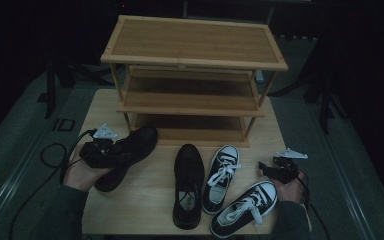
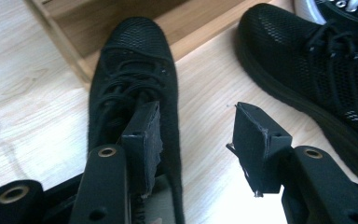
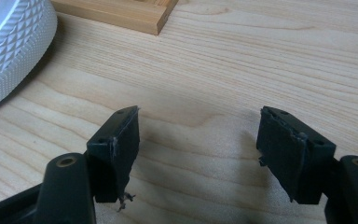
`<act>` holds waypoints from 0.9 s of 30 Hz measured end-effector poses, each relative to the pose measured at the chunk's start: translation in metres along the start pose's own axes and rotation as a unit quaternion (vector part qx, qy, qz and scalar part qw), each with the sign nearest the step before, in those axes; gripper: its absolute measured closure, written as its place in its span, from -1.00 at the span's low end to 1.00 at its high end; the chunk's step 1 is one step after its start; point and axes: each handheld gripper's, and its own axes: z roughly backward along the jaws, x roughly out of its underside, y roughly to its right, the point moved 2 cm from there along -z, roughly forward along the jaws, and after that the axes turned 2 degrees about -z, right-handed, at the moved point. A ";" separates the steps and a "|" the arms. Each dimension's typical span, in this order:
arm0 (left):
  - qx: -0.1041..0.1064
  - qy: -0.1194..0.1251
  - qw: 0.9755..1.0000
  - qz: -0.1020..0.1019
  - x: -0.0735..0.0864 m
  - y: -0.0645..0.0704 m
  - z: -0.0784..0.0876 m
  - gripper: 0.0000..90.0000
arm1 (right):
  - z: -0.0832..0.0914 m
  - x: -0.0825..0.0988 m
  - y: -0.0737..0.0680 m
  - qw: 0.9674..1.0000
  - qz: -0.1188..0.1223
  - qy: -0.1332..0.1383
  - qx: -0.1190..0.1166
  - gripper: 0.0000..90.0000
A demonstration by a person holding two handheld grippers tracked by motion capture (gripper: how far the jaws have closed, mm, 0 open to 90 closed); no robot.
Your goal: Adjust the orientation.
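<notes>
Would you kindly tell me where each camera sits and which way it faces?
High view: above the person's side, looking forward and down on the table, shoe rack, four shoes, both forearms.
Left gripper view: on the left hand-held gripper, along its jaws astride a black mesh shoe.
Right gripper view: on the right hand-held gripper, toward bare tabletop.
Shared: the black mesh shoe shows in the high and left gripper views.

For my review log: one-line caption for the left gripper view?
Open left gripper straddling one side of a black mesh lace-up shoe on the pale wooden table.
</notes>
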 end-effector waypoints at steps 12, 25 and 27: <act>0.026 0.009 1.000 -0.011 -0.001 0.021 -0.007 0.14 | 0.000 0.000 0.000 1.000 0.000 0.000 0.000 -0.35; 0.061 0.010 0.998 -0.015 -0.005 0.045 -0.022 0.13 | 0.000 0.000 0.000 1.000 0.000 0.000 0.000 -0.35; 0.063 0.006 0.998 -0.019 -0.007 0.049 -0.023 0.11 | 0.000 0.000 0.000 1.000 0.000 0.000 0.000 -0.35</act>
